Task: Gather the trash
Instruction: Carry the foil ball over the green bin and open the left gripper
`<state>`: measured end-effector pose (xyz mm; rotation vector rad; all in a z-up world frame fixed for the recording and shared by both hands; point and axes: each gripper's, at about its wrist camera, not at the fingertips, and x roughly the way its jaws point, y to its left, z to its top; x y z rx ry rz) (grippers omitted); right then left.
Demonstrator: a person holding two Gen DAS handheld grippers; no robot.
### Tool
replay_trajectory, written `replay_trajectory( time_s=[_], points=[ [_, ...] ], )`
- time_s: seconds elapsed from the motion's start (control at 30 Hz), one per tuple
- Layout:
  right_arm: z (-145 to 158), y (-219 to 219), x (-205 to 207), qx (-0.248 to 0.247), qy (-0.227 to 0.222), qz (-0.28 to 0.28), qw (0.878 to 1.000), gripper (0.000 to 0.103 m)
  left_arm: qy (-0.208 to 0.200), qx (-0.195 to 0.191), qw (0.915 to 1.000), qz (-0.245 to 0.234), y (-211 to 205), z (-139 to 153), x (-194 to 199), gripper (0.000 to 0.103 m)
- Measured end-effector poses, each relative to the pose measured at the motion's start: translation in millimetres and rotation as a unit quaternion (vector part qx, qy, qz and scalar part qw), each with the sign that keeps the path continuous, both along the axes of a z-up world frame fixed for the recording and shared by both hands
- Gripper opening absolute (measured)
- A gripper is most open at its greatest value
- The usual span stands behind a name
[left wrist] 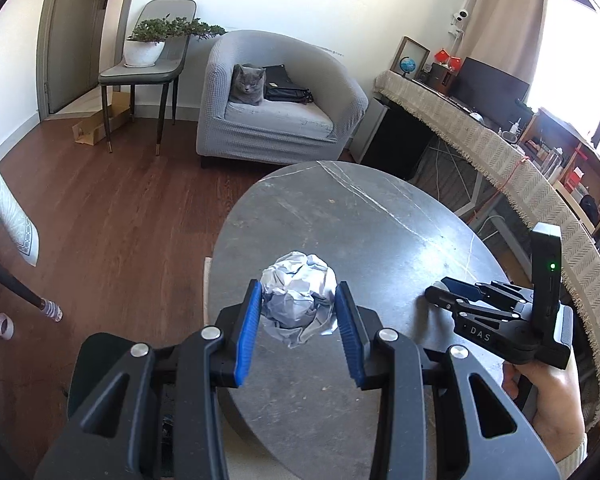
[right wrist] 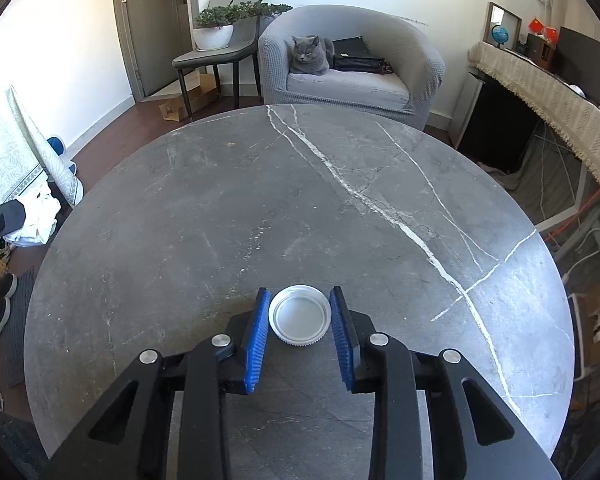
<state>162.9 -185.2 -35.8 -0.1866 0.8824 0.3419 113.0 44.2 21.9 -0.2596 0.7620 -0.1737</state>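
Crumpled paper (left wrist: 298,294) – clamped in left gripper (left wrist: 298,312) | right gripper (right wrist: 300,320), marked "DAS" – pinching white lid (right wrist: 300,316)

- Left gripper (left wrist: 298,312): black linkage arms, silver round rivets behind the claw, ribbed blue pads.
- Right gripper (right wrist: 300,316): same build; "DAS" lettering, green light on its body.
- Hand (left wrist: 548,400): cream sleeve cuff.

Marble table (right wrist: 228,216) with white cap (right wrist: 300,316)
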Motion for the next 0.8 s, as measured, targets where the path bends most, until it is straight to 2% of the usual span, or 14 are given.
replay_trajectory(
  time_s=[0.37,0.53,0.8],
  points=[
    [14,38,-22,0.044,0.000,0.035,0.998,0.030,0.012,-0.007,0.9992,0.038,43,-6,-24,0.040],
    [15,64,-39,0.053,0.000,0.058,0.997,0.030,0.026,0.005,0.9986,0.047,60,-23,-42,0.040],
    [21,108,-69,0.057,-0.003,0.098,0.994,0.030,0.041,0.047,0.9963,0.059,88,-46,-65,0.040]
  ],
)
